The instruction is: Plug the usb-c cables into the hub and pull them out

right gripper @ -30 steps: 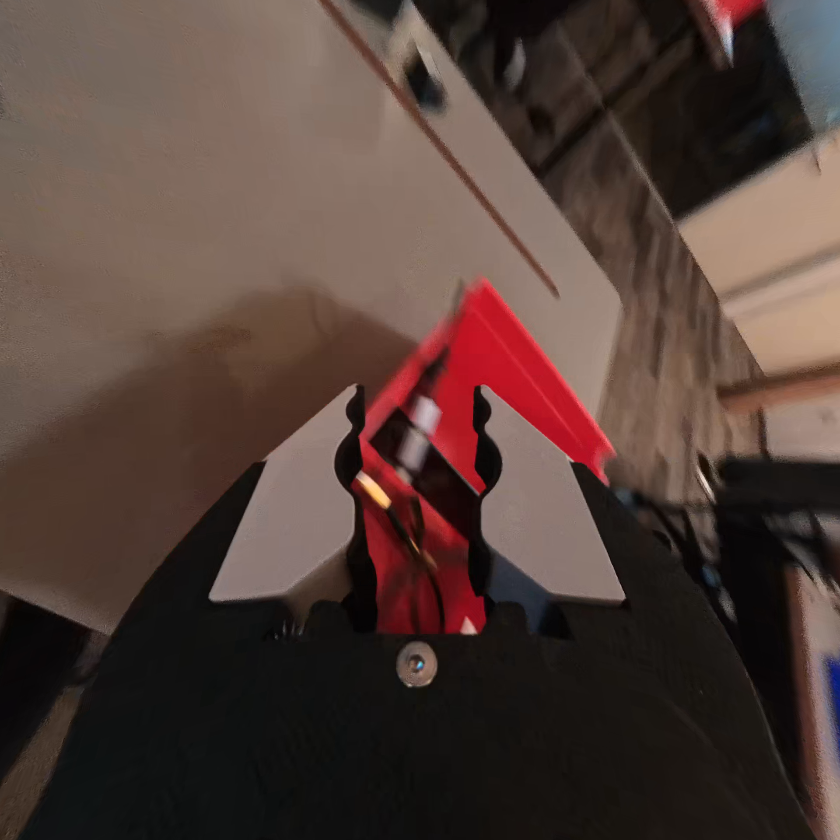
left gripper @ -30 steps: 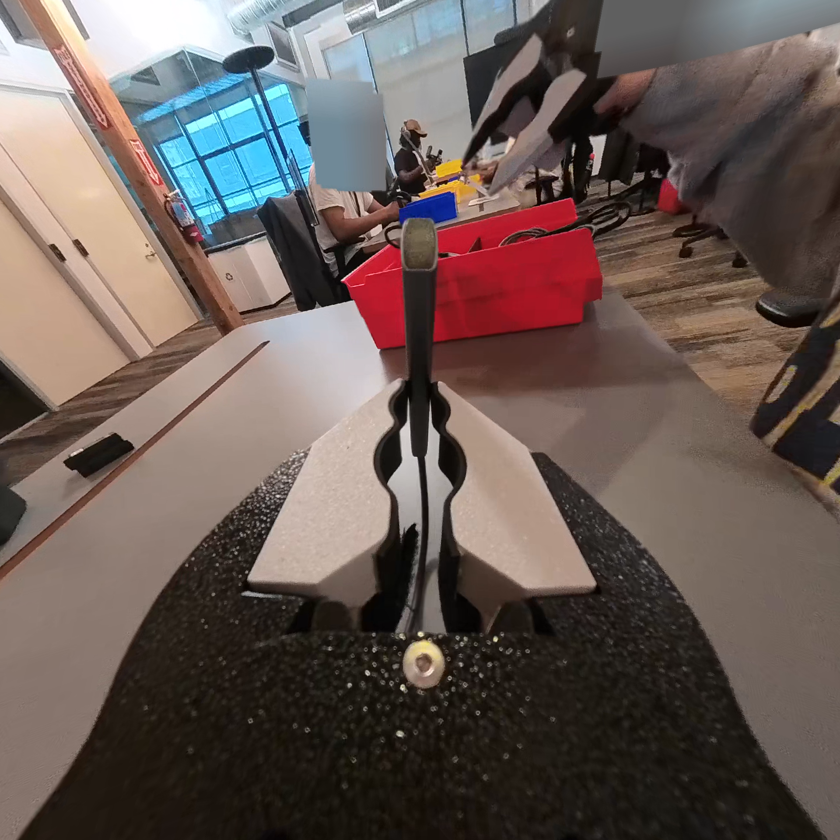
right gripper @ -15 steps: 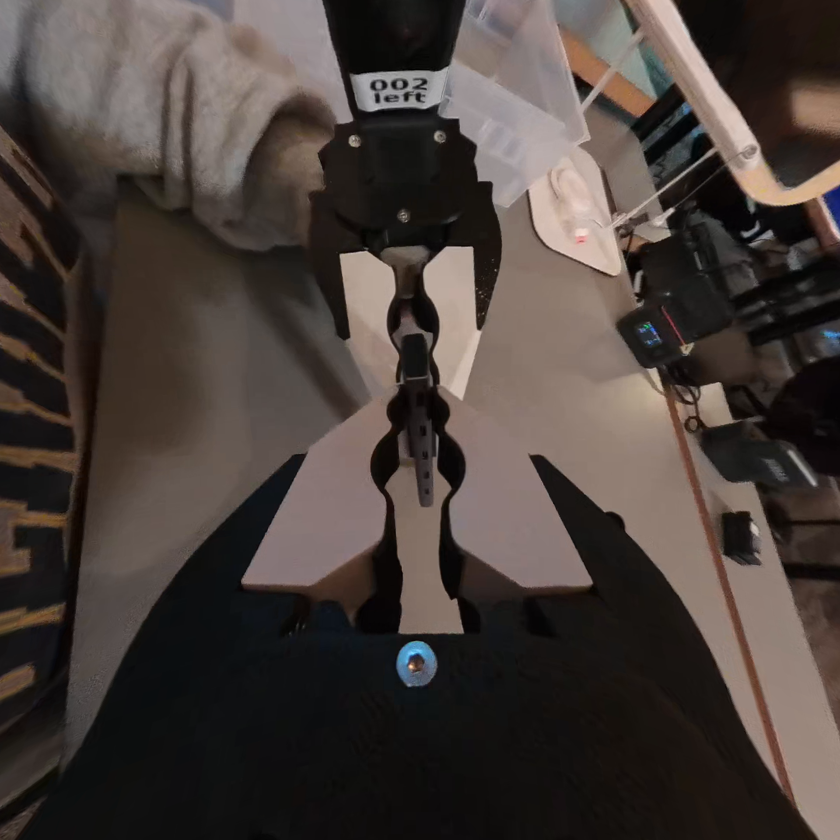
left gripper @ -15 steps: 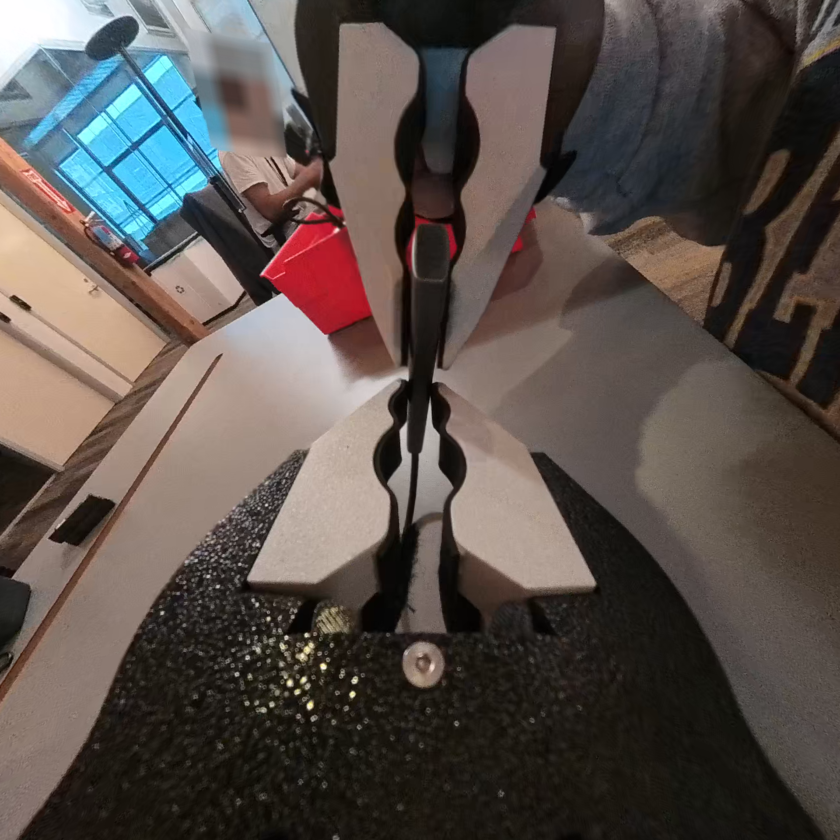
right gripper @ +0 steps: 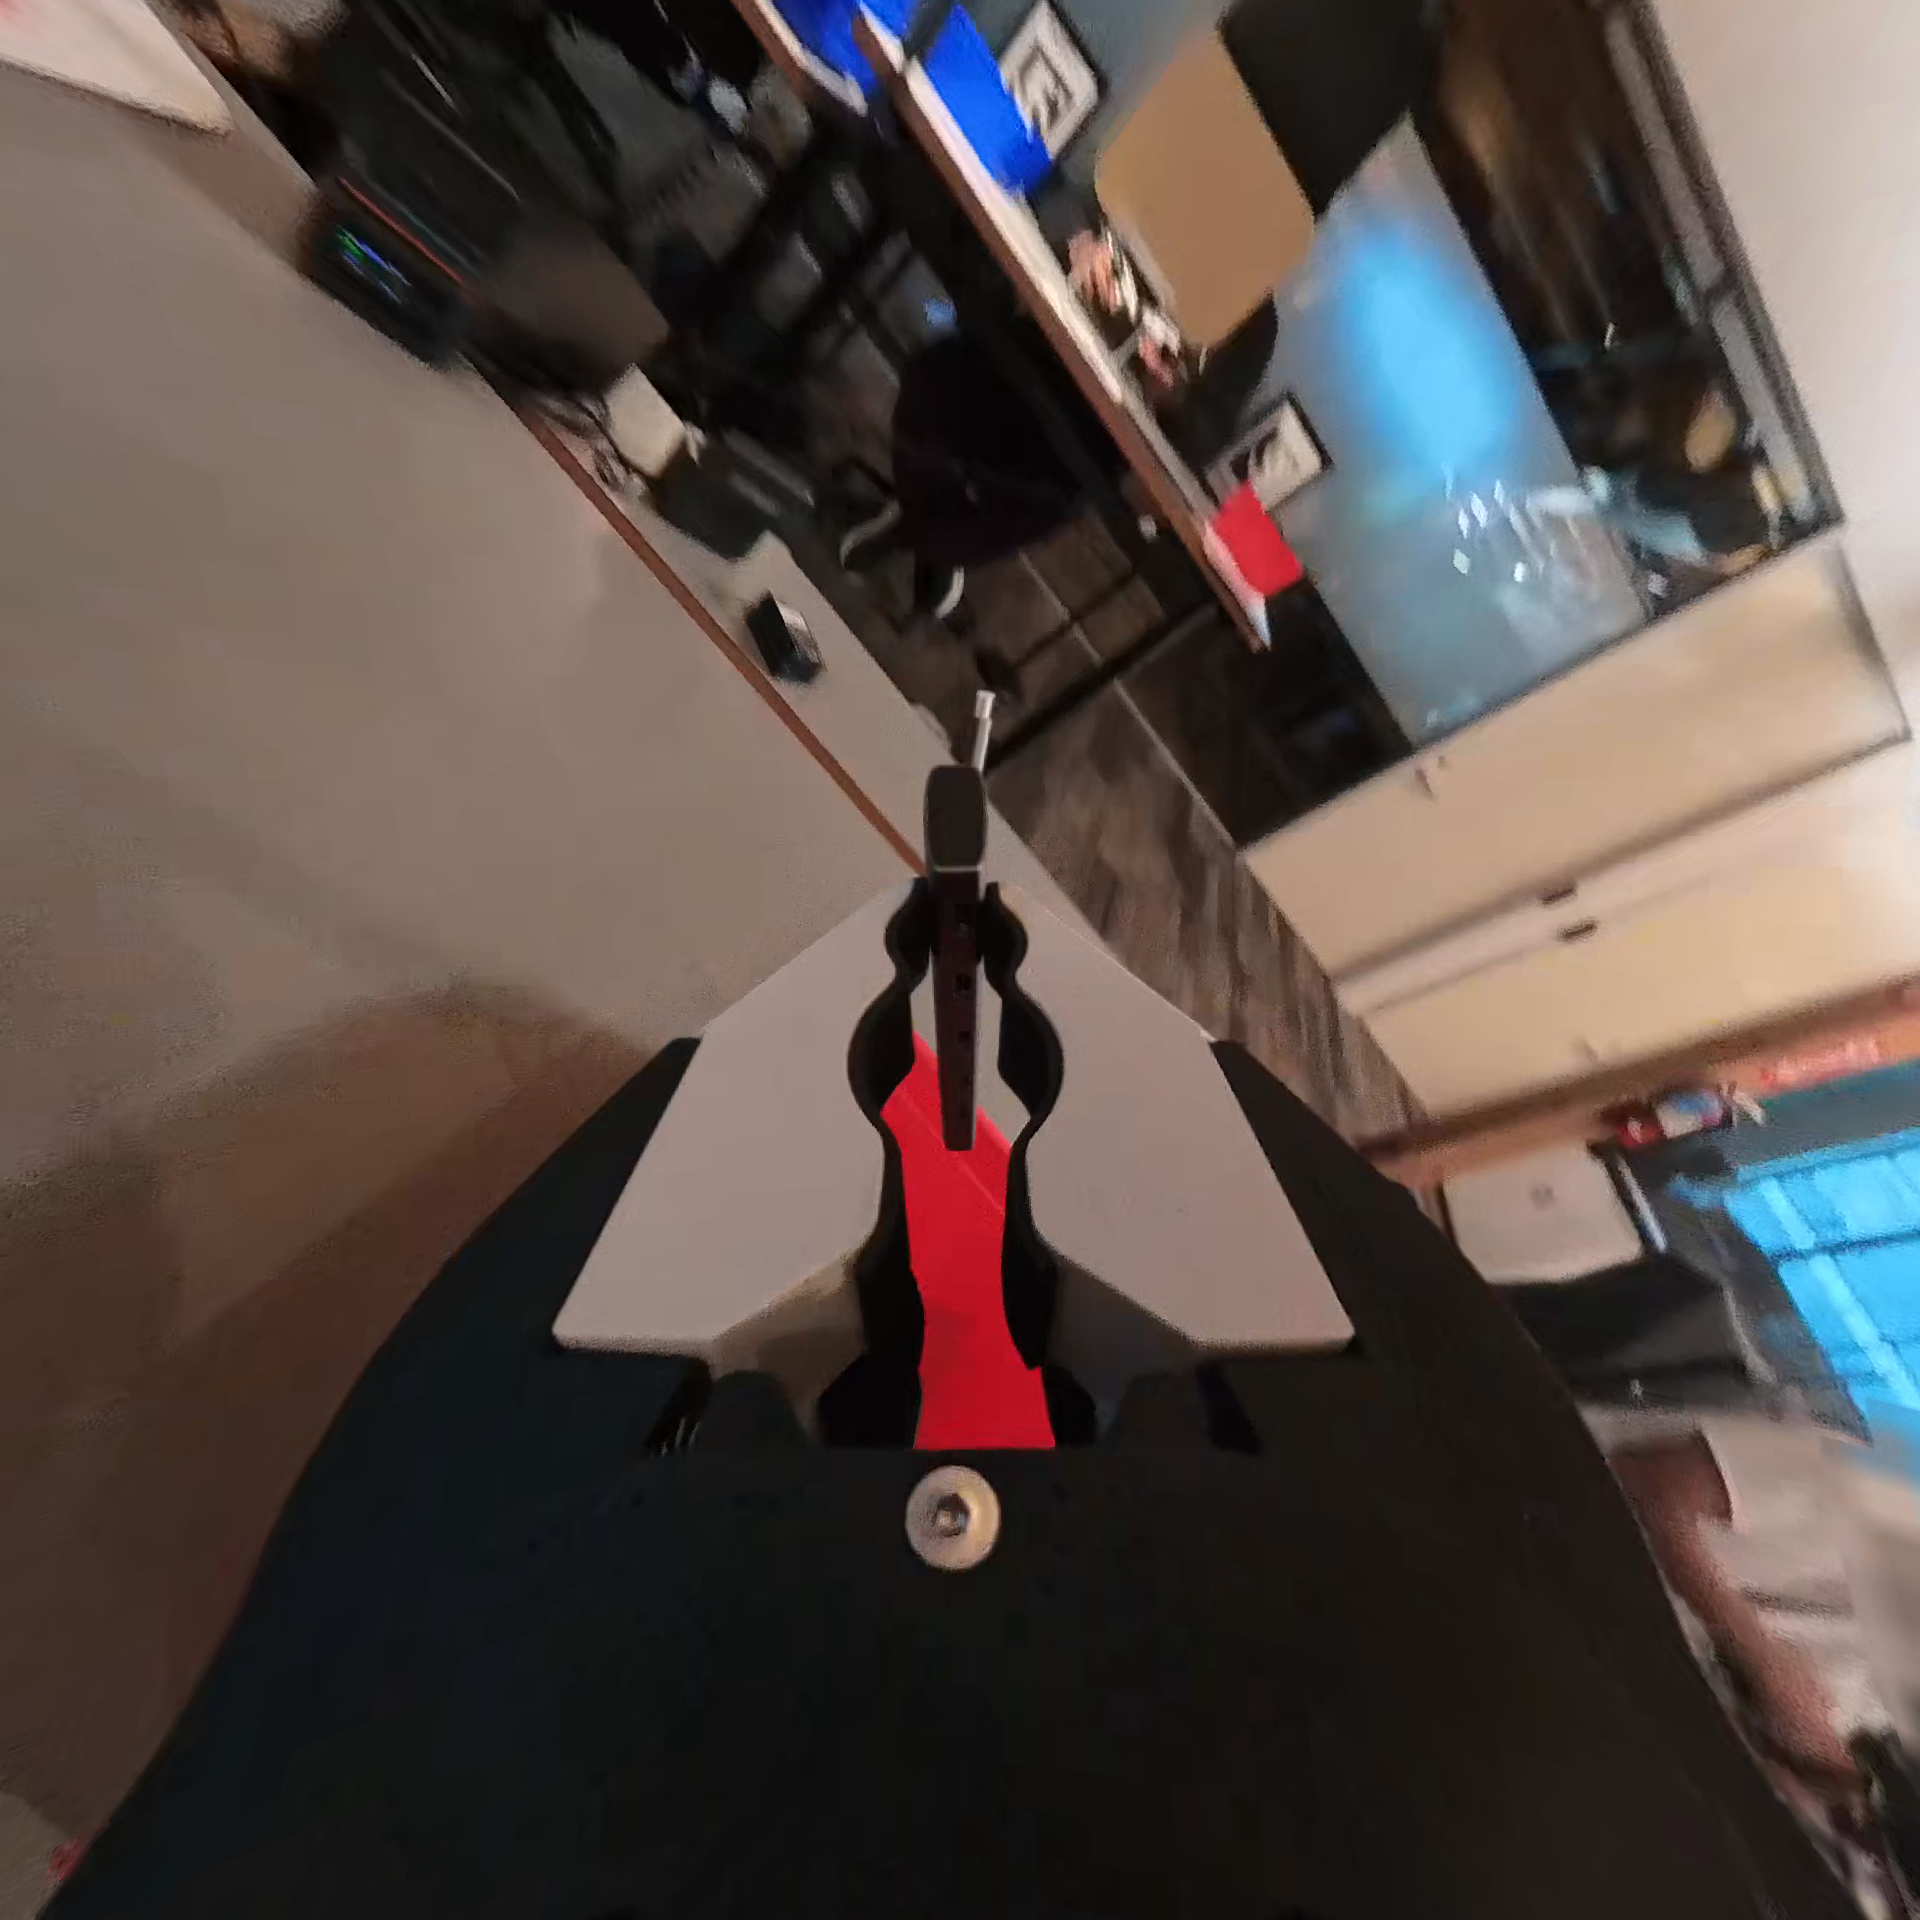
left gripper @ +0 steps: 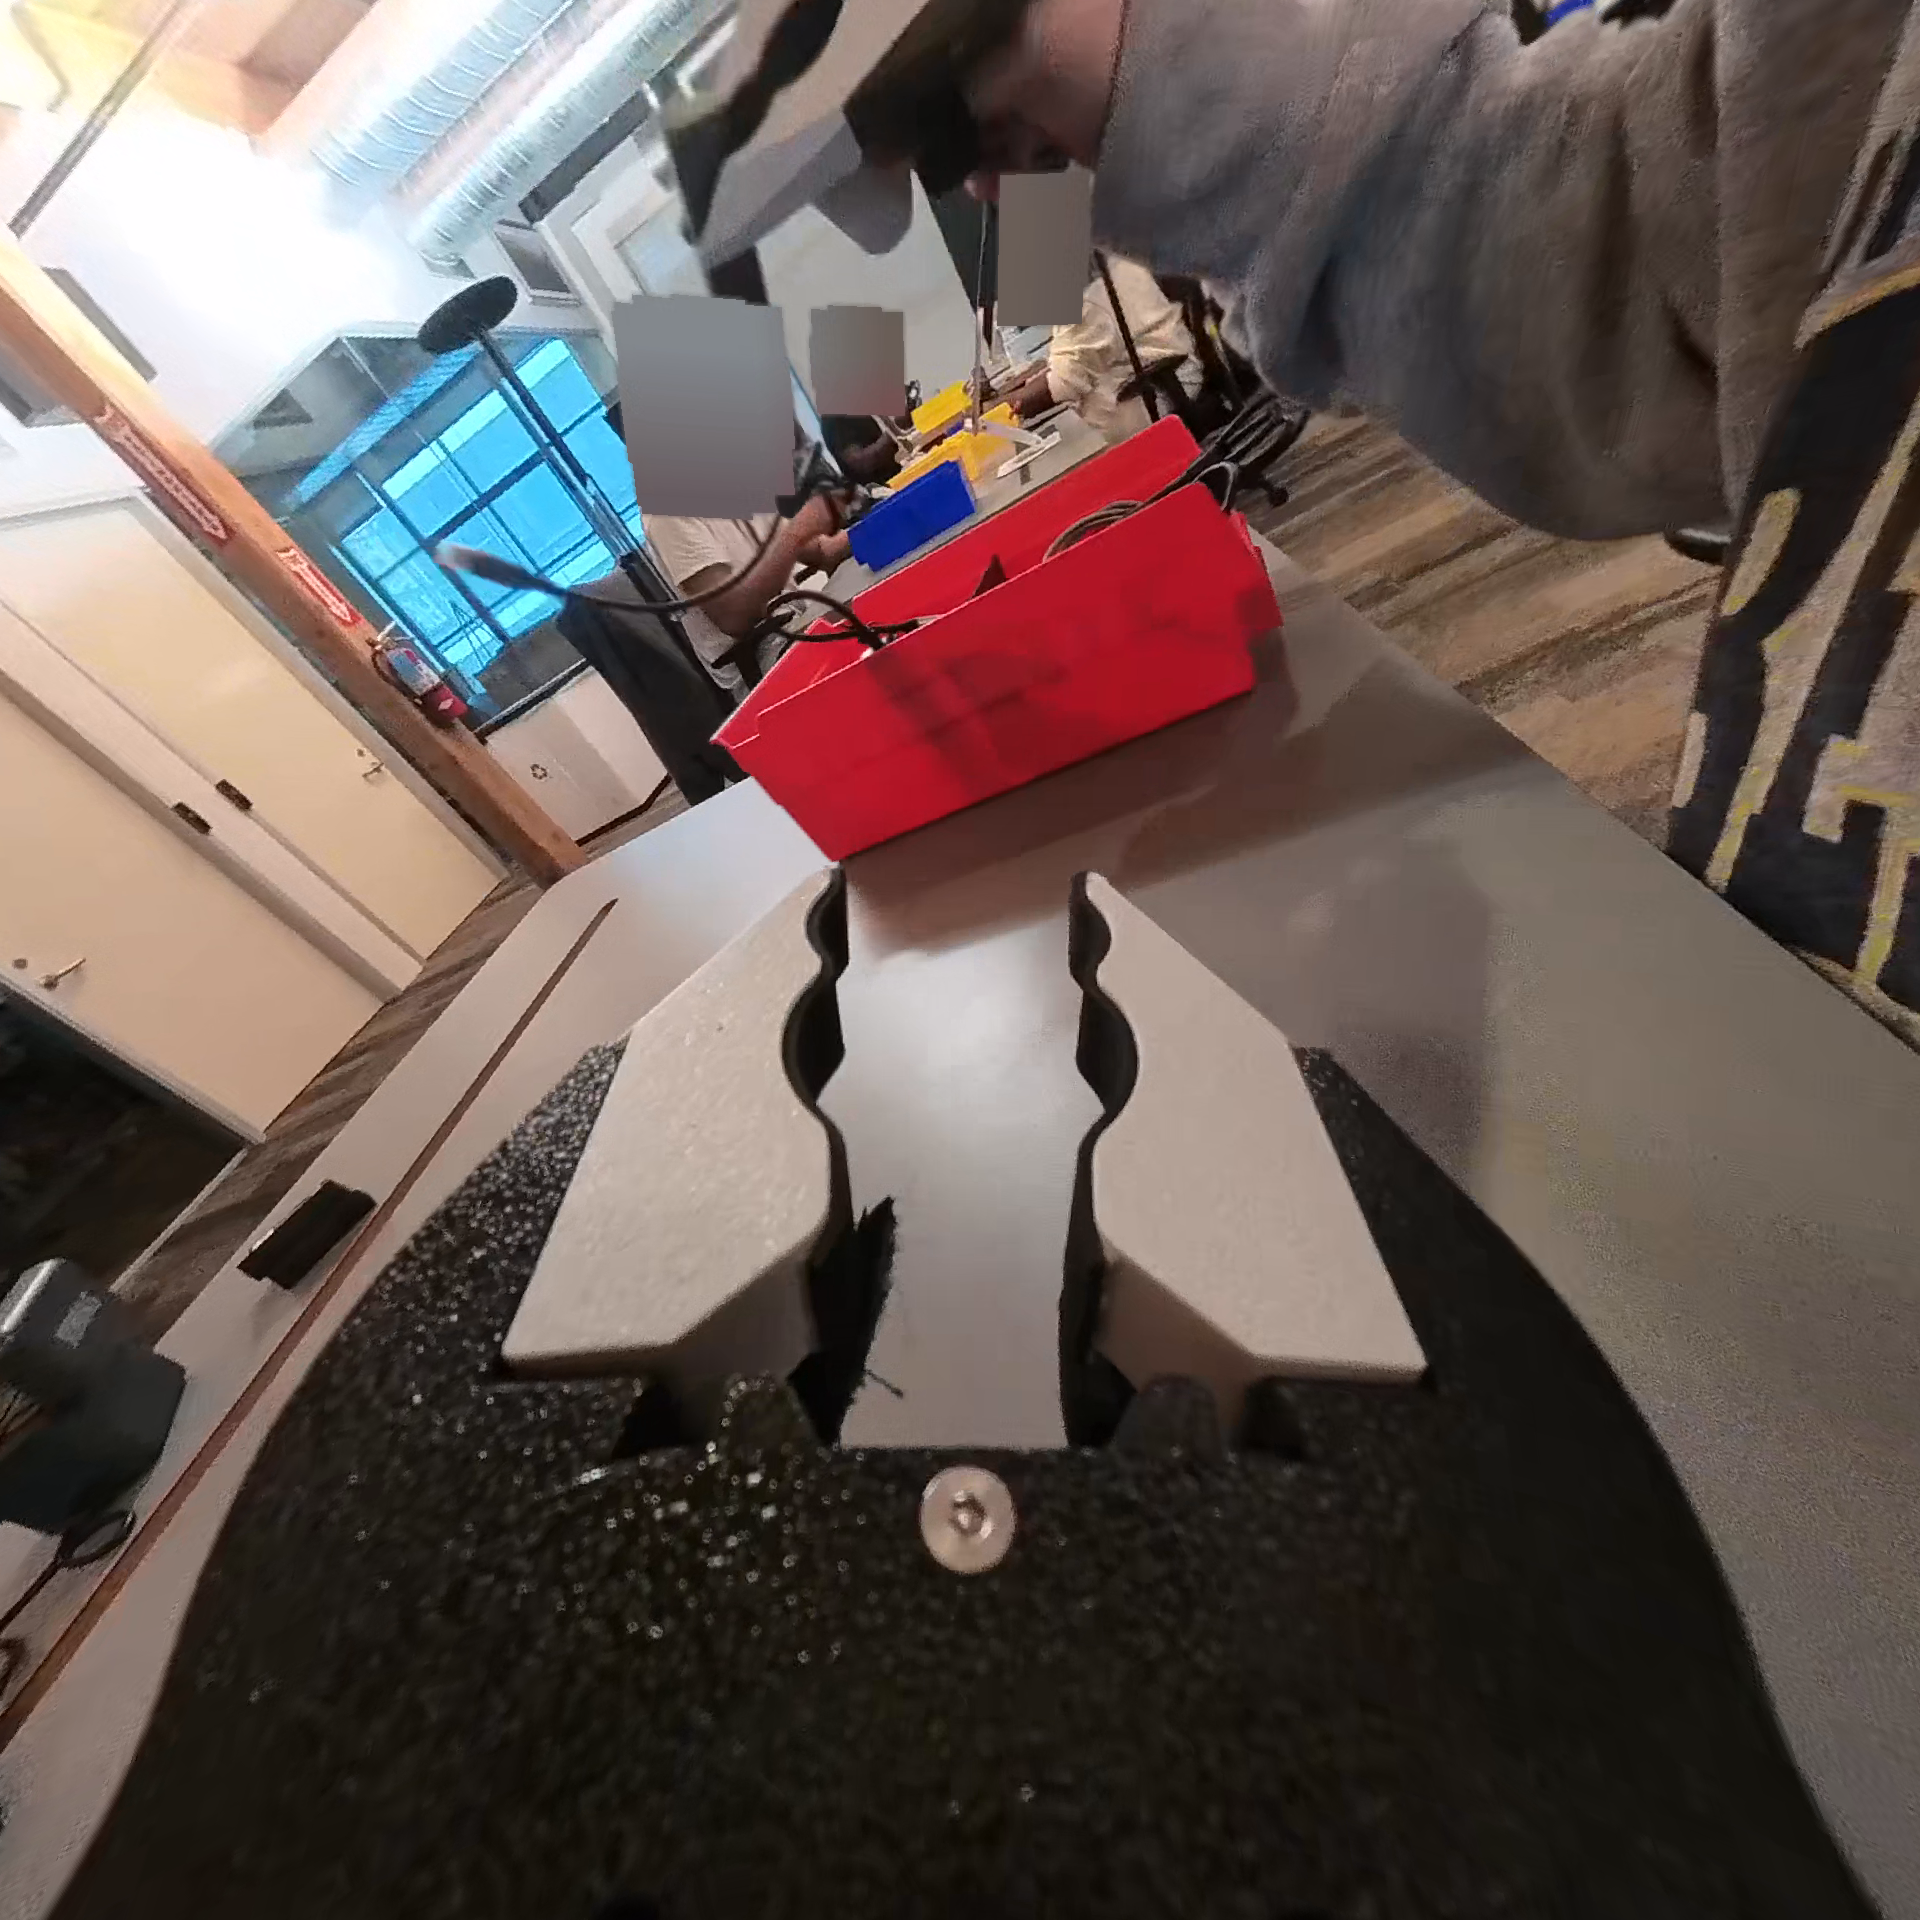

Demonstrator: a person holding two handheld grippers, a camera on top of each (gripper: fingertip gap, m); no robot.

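Note:
My left gripper [left gripper: 956,894] is open and empty, low over the grey table [left gripper: 1455,1039]. My right gripper [right gripper: 954,894] is shut on a thin dark hub [right gripper: 956,997], seen edge-on with a row of ports, its grey end and a silver tip pointing forward. In the left wrist view the right gripper [left gripper: 800,156] is high up, above the far end of the table. A red bin [left gripper: 997,686] with black cables stands ahead of the left gripper. One cable [left gripper: 582,587] arches out of it to the left, its plug in the air. The bin [right gripper: 966,1299] also shows between the right jaws.
A person's grey sleeve [left gripper: 1455,260] reaches over the table from the right. A small black object [left gripper: 307,1231] lies on the strip of table to the left. Blue [left gripper: 914,514] and yellow bins and seated people are behind the red bin. The grippers' ends are close to 30 cm from one another.
The hub has passed from my left gripper to my right one. The left jaws have opened and are empty. The right gripper has drawn back and up with the hub.

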